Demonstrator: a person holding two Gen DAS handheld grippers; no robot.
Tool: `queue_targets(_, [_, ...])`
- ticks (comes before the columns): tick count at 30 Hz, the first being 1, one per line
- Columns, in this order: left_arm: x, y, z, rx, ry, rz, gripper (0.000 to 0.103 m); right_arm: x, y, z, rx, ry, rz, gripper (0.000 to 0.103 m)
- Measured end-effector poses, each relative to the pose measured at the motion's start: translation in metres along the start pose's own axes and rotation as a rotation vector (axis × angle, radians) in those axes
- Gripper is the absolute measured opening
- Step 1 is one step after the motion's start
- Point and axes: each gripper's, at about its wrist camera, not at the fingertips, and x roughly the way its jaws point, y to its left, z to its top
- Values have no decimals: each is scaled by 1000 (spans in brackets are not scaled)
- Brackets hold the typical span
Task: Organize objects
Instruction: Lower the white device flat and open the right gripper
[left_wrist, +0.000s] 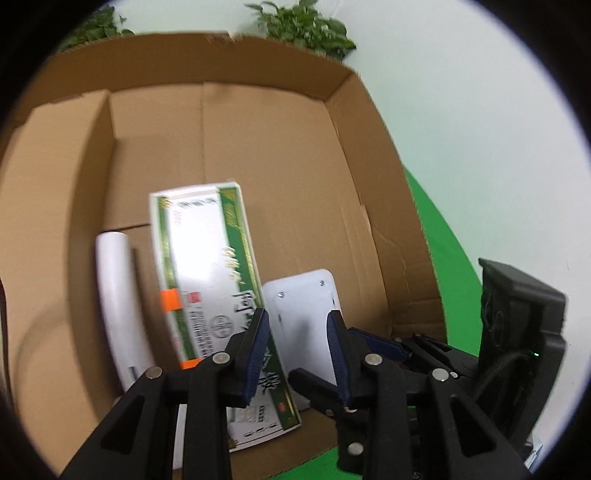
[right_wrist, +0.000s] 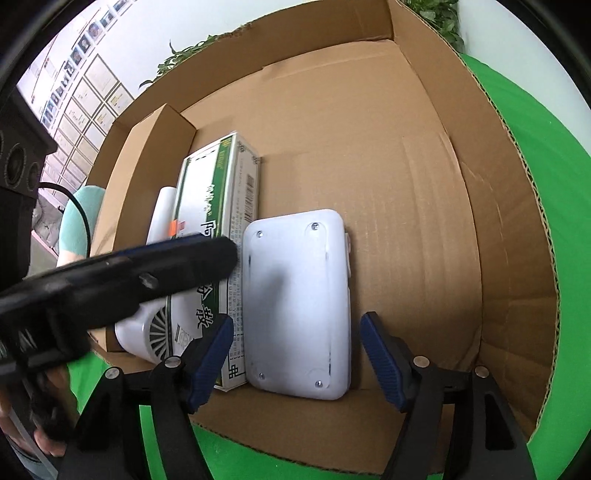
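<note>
An open cardboard box (left_wrist: 280, 155) (right_wrist: 424, 206) lies on a green cloth. Inside it are a white and green carton (left_wrist: 207, 266) (right_wrist: 218, 192), a flat white device (left_wrist: 306, 314) (right_wrist: 295, 302) to its right, and a white handheld fan (left_wrist: 118, 295) (right_wrist: 147, 332) to its left. My left gripper (left_wrist: 297, 350) is open, hanging over the carton and the white device; its fingers (right_wrist: 177, 258) cross the right wrist view. My right gripper (right_wrist: 297, 354) is open and astride the near end of the white device, not touching it.
Green cloth (right_wrist: 554, 206) surrounds the box. Potted plants (left_wrist: 303, 26) stand behind it by a white wall. The right gripper's black body (left_wrist: 517, 332) is at the right of the left wrist view. Framed papers (right_wrist: 81, 85) hang on a wall at far left.
</note>
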Motion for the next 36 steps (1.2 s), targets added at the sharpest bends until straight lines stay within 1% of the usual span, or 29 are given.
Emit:
queue_targets(2, [-16,3,-4,14,-58,27,32,-12,2,-5,-10,-36,28,75])
queue_targets(3, [-28,4,-9,28,-97,52,32,-14,8,-6,-20,-59,22,81])
queue_targets(4, [-41,4,-16,40,-143,83,32,-22,13,-11,-39,-97,-8,90])
queue_targets(5, [-51,5,-23,47,-174,104,35,-30,17,-17,-57,-137,-44,95])
queue_targets(6, [-66,5,-35,63,-234,148,39,-42,24,-28,-85,-217,-99,103])
queue_targets(7, [-76,9,-38,71,-269,176,53,-49,31,-37,-106,-277,-127,103])
queue_targets(8, [-90,9,-52,85,-341,238,66,-54,38,-46,-123,-322,-144,103])
queue_targets(9, [-96,4,-53,92,-385,289,72,-55,48,-57,-141,-365,-161,103])
queue_targets(10, [-102,4,-65,105,-441,372,80,-54,53,-63,-147,-384,-178,103])
queue_targets(11, [-101,7,-57,112,-472,423,81,-51,59,-70,-154,-399,-205,103])
queue_targets(12, [-103,8,-71,116,-513,500,81,-50,61,-74,-159,-407,-215,103])
queue_targets(13, [-105,9,-80,109,-521,526,81,-48,64,-78,-164,-419,-233,103])
queue_targets(14, [-100,12,-81,93,-524,545,81,-45,67,-81,-165,-432,-256,103])
queue_targets(16, [-103,14,-90,42,-528,538,81,-41,70,-78,-170,-439,-292,103])
queue_targets(18, [-87,29,-85,-4,-515,542,81,-34,73,-75,-191,-437,-321,103])
queue_targets(19, [-80,31,-84,-8,-506,554,81,-31,74,-75,-204,-435,-333,103])
queue_targets(21, [-69,41,-93,-9,-485,586,81,-25,74,-74,-204,-419,-340,103])
queue_targets(22, [-69,41,-103,-12,-473,593,81,-21,76,-72,-204,-428,-343,103])
queue_targets(23, [-63,45,-102,-25,-449,604,81,-19,77,-71,-204,-432,-348,103])
queue_targets(24, [-63,45,-108,-13,-460,640,81,-18,77,-71,-203,-440,-353,103])
queue_targets(25, [-59,43,-106,-1,-461,659,82,-16,77,-71,-203,-446,-356,103])
queue_targets(26, [-52,45,-104,1,-460,659,85,-15,77,-71,-203,-444,-359,103])
queue_targets(28, [-51,45,-106,1,-480,650,89,-14,75,-71,-200,-440,-357,103])
queue_targets(30, [-49,43,-108,11,-501,658,91,-15,75,-71,-200,-439,-357,103])
queue_targets(31, [-49,44,-107,7,-496,650,95,-14,74,-71,-199,-439,-356,103])
queue_targets(32, [-48,46,-105,-2,-487,641,103,-14,74,-70,-199,-437,-356,103])
queue_targets(33, [-47,51,-104,-23,-473,621,103,-14,75,-69,-199,-435,-356,103])
queue_targets(35, [-49,59,-105,-67,-470,560,103,-14,75,-70,-199,-432,-357,103])
queue_targets(36, [-49,62,-106,-80,-469,545,103,-14,75,-70,-199,-432,-357,103])
